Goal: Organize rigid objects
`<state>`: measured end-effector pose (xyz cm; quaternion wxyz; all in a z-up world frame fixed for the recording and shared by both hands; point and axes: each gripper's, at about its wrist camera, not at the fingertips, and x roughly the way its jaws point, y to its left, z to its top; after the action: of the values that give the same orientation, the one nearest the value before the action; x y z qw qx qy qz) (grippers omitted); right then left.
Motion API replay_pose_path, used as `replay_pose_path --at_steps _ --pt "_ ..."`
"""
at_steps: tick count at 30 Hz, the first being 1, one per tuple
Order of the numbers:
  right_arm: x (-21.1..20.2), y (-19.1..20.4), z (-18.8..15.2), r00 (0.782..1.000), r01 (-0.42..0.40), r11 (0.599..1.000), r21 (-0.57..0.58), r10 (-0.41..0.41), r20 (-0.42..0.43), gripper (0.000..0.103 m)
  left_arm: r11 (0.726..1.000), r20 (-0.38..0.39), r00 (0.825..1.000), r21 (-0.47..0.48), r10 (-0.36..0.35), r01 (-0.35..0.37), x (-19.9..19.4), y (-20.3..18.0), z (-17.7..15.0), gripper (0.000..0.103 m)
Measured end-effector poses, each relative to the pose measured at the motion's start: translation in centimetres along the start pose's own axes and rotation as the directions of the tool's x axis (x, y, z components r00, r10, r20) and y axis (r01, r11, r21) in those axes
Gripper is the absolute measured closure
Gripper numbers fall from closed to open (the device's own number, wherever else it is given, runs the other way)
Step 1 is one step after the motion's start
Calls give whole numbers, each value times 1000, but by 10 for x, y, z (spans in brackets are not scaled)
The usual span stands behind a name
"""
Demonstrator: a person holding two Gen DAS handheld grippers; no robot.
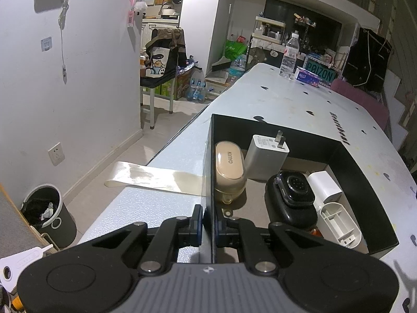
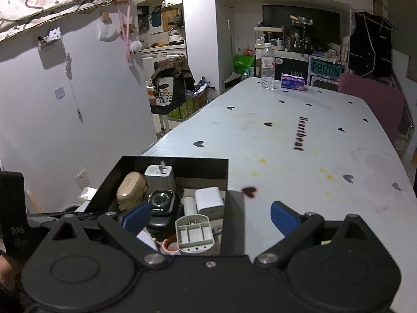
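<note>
The black box (image 1: 346, 167) sits at the near corner of the desk (image 1: 299, 99), close to the edge on its left side. It is crowded: a tan earbud case (image 1: 229, 167), a grey plug (image 1: 265, 156), a watch (image 1: 294, 187) on a dark pad, a white charger (image 1: 325, 187) and an open white shell (image 1: 338, 224) lie packed against each other, with something orange half hidden at the near wall.

The left claw (image 1: 208, 221) is pressed together on the box's left wall, pinching the thin panel. The right claw (image 2: 208, 215) is spread wide and empty, its left finger over the box beside the watch, its right finger out over bare desk, so the box's right wall stands between the two.

Risks, as I judge them: the wall is thin, so a pull or twist from the left claw could bend it, or drag the box off the desk edge nearby. If the right claw drops as it stands, a finger could strike the right wall or knock the watch off its pad. The plug looks to be leaning on the earbud case and could topple if the box is jolted.
</note>
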<state>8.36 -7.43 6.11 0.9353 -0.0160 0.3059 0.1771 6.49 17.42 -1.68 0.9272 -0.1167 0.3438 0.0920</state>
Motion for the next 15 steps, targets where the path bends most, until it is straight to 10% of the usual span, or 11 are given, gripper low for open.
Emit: replay_pose_path --at_steps 11,15 --pt "-10 -11 -8 1000 -3 1000 11 2 17 4 999 54 998 18 42 -43 -25 4 6 85" --pt "-16 -14 -9 1000 -3 1000 13 2 27 4 999 80 996 37 30 -33 -47 2 6 51"
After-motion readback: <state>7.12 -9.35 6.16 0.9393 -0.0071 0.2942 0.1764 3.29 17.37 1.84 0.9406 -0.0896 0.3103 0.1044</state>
